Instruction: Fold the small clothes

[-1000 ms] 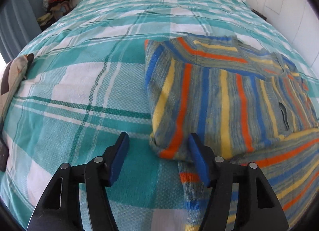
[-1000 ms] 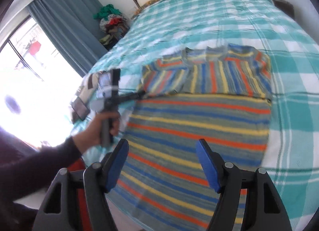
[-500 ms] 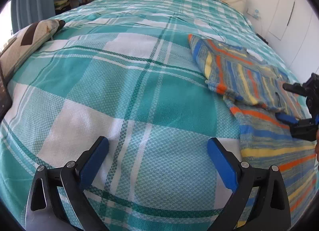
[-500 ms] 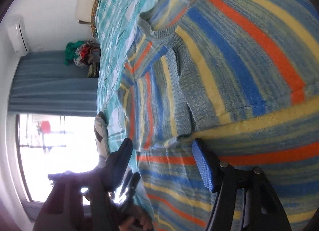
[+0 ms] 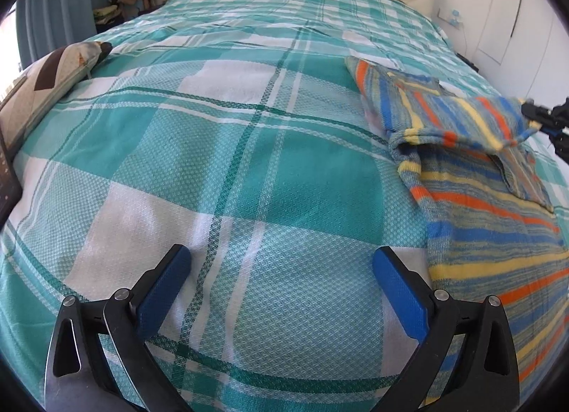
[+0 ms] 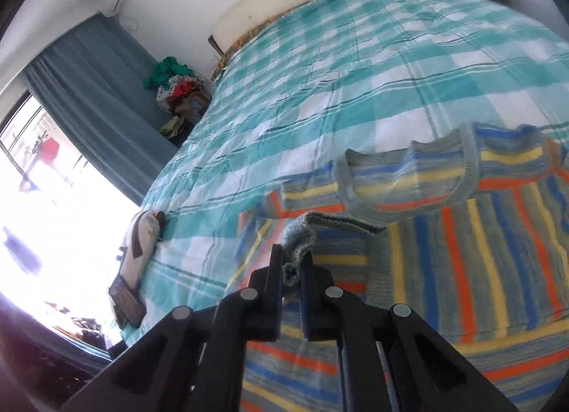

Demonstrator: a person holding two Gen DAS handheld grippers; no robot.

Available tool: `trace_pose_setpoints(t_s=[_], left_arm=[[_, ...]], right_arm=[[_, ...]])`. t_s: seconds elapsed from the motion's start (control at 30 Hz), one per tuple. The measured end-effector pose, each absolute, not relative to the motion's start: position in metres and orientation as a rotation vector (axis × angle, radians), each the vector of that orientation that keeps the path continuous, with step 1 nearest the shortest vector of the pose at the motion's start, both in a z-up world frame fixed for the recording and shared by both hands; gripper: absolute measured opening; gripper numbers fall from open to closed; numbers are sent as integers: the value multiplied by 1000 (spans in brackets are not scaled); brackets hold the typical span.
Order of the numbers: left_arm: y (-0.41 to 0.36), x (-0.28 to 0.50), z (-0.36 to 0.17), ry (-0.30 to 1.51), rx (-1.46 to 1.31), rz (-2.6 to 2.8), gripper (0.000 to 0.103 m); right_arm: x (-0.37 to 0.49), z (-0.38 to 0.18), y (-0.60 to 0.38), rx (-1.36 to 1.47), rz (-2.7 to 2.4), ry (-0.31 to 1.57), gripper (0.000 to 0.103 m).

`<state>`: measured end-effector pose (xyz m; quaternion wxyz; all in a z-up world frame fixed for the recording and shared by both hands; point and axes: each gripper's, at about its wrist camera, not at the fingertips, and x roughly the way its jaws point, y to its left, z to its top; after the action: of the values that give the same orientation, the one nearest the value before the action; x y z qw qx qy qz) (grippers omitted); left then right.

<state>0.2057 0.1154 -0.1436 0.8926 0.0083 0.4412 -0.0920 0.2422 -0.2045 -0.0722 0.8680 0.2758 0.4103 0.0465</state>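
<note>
**Right claw has the sleeve; carry it across cleanly**

On the left, a patterned cushion [image 5: 53, 74] lies at the edge of the checked bedspread [image 5: 220, 148]. The left claw [image 5: 281, 287] hangs over bare bedspread with its jaws spread wide and nothing between them, having just finished opening. To its right the striped sweater [image 5: 490, 220] lies flat on the bed, one sleeve [image 6: 320, 223] raised. The right claw [image 6: 291, 273] has just snapped down on that sleeve's grey cuff and pinches it tight.

I'd say the fold is only partly done. The sleeve wants lifting just enough to clear the body, then laying straight across the chest, stripes lined up, without dragging the whole sweater. The free left claw could pin the near hem if it creeps.
</note>
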Motion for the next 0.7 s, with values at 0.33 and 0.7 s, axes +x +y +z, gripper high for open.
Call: trace_pose_setpoints(t_s=[0.33,0.7], left_arm=[[115,206,-144,915,18,-190,102],[115,207,-144,916,21,-187,102]], right_arm=[[212,-124,-259,734,122,951,59],[261,-141,-297,872,-27,1000,3]])
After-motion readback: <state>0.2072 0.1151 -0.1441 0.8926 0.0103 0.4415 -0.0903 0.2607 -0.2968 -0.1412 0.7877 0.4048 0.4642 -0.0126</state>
